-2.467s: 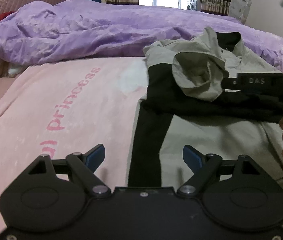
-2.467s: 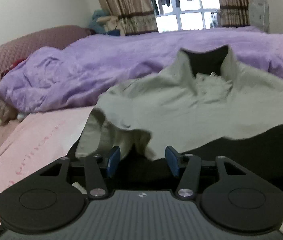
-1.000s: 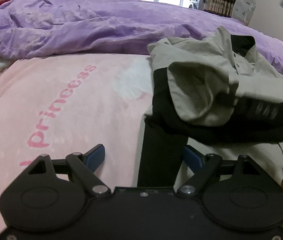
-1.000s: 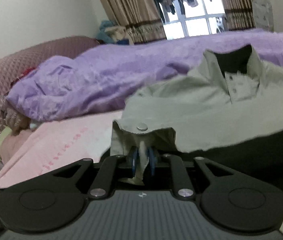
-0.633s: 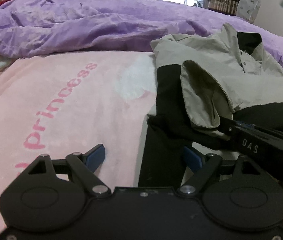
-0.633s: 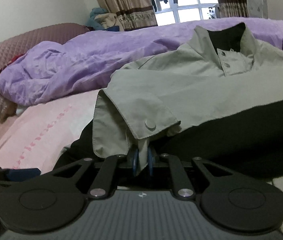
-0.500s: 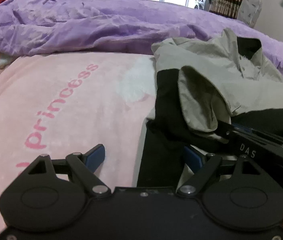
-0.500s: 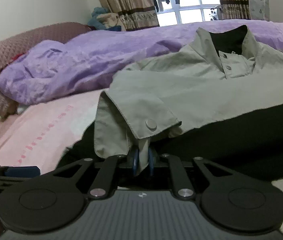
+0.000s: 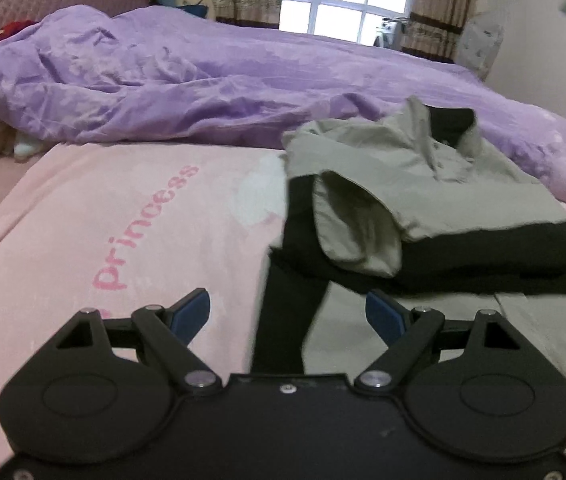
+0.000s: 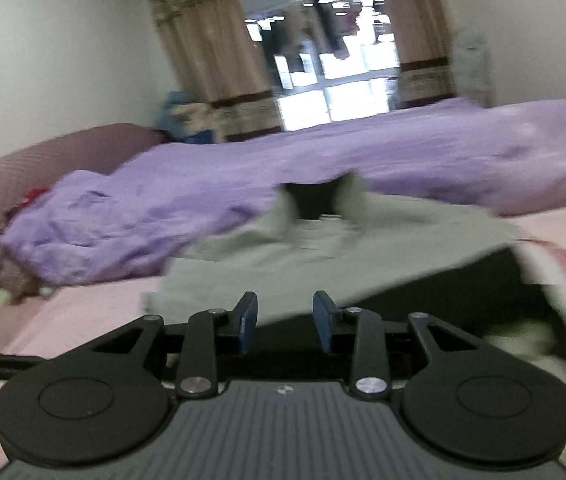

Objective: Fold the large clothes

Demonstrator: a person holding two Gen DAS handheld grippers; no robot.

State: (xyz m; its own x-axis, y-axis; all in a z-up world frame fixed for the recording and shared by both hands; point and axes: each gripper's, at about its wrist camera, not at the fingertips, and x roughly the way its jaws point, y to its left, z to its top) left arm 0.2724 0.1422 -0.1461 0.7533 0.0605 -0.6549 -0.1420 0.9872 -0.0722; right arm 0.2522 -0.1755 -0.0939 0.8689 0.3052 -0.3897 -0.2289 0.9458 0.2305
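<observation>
A: Changed since a moment ago?

B: Sleeve laid across the chest of the jacket (image 9: pixel 435 196) and let go. Earlier clamped in the right gripper (image 10: pixel 285 322); now freed, jaws opening, nothing between them, view blurred in the pull-back. Gone from the left wrist view altogether.

A: Meaning for the fold?

B: Probably one sleeve tucked in, first fold of that side done. Likely next: the other side or the hem, though only a guess.

A: Left gripper (image 9: pixel 289 314)?

B: Spread wide as before, empty, hanging over the near edge of the bed (image 9: pixel 83 216), above the jacket's lower panel.

A: Look of the garment?

B: Grey and black, lying on the pink blanket toward the right side of the bed, collar (image 9: pixel 449 126) against the purple duvet (image 9: pixel 163 80). Grey sleeve cuff (image 9: pixel 357 230) folded inward over the black band, slightly puffed, not flat. Small snaps under the collar.
</observation>
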